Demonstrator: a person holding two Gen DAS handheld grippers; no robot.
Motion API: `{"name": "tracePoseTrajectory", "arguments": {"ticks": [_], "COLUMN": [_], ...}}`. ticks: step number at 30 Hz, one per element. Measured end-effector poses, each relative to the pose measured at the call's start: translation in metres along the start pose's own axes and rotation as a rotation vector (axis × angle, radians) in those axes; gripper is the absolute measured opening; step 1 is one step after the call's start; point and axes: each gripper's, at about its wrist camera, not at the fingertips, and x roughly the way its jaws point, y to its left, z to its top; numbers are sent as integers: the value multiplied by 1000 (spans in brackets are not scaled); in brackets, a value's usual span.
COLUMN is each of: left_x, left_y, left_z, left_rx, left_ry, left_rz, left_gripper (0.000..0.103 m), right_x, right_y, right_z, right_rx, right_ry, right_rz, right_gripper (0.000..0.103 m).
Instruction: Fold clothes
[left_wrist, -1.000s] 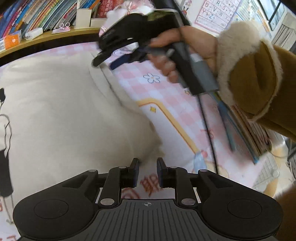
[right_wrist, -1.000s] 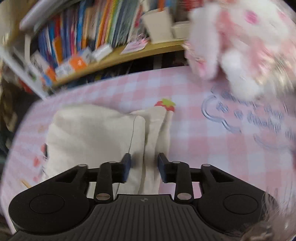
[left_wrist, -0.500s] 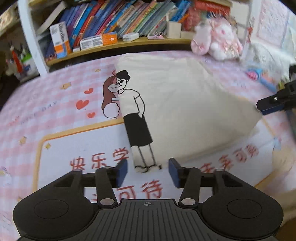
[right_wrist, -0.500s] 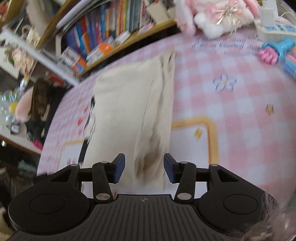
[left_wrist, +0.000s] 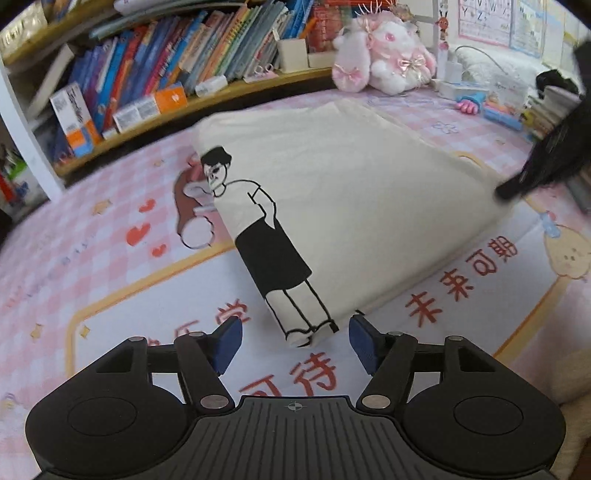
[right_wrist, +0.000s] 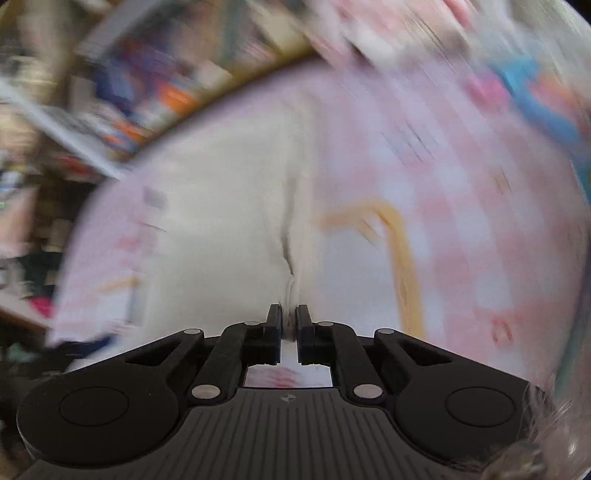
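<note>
A cream T-shirt (left_wrist: 369, 192) with a black-and-white cartoon figure print lies folded lengthwise on the pink checked mat (left_wrist: 74, 258). Its near corner lies between the fingers of my left gripper (left_wrist: 295, 343), whose jaws are opening and whose blue pads do not touch the cloth. In the blurred right wrist view my right gripper (right_wrist: 289, 317) is closing, its jaws nearly together with a ridge of the T-shirt (right_wrist: 221, 221) pinched between them. That gripper also shows as a dark blur (left_wrist: 532, 173) at the shirt's far right corner.
A low shelf of books (left_wrist: 147, 74) runs along the back of the mat. A pink-and-white plush toy (left_wrist: 384, 62) sits at the back right, with small toys and boxes (left_wrist: 498, 103) beside it. Printed red characters (left_wrist: 458, 280) mark the mat near me.
The left wrist view has swung from the shirt's right side to its near corner, and the left jaws have widened. The right jaws have closed on the shirt's edge, and that view is now blurred.
</note>
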Motion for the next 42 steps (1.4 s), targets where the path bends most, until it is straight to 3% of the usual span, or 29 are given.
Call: {"name": "tracePoseTrajectory", "arguments": {"ticks": [3, 6, 8, 12, 15, 19, 22, 24, 29, 32, 35, 37, 39, 42], "left_x": [-7, -4, 6, 28, 40, 47, 27, 10, 12, 13, 13, 19, 30, 60], "left_y": [22, 51, 67, 79, 84, 94, 86, 83, 91, 110, 128, 148, 164, 182], "left_z": [1, 2, 4, 9, 10, 4, 9, 8, -16, -6, 4, 18, 33, 54], "left_rx": [-99, -285, -405, -541, -590, -687, -565, -480, -444, -450, -458, -530, -596, -639], "left_ry": [-21, -27, -9, 30, 54, 82, 39, 7, 98, 67, 33, -9, -39, -44], "left_rz": [-79, -166, -212, -259, -277, -318, -309, -313, -350, -330, -308, -291, -291, -314], "left_gripper": [65, 65, 65, 59, 33, 7, 3, 3, 7, 15, 34, 53, 62, 66], "right_x": [3, -4, -9, -2, 13, 16, 15, 13, 8, 8, 9, 10, 11, 13], "right_y": [-6, -8, -6, 2, 7, 12, 13, 15, 19, 23, 27, 31, 35, 39], "right_z": [-7, -12, -11, -12, -15, -21, -22, -25, -40, -42, -42, -43, -45, -47], "right_rx": [38, 60, 60, 34, 29, -1, 3, 3, -3, -10, -32, -57, -83, -111], "right_ry": [-39, -80, -111, -134, -115, -122, -111, -87, -39, -37, -39, -46, -52, -60], "right_rz": [2, -19, -28, -51, -98, -124, -127, -118, -85, -98, -118, -136, -155, -181], "right_gripper": [17, 29, 29, 28, 21, 15, 14, 13, 13, 13, 13, 13, 13, 14]}}
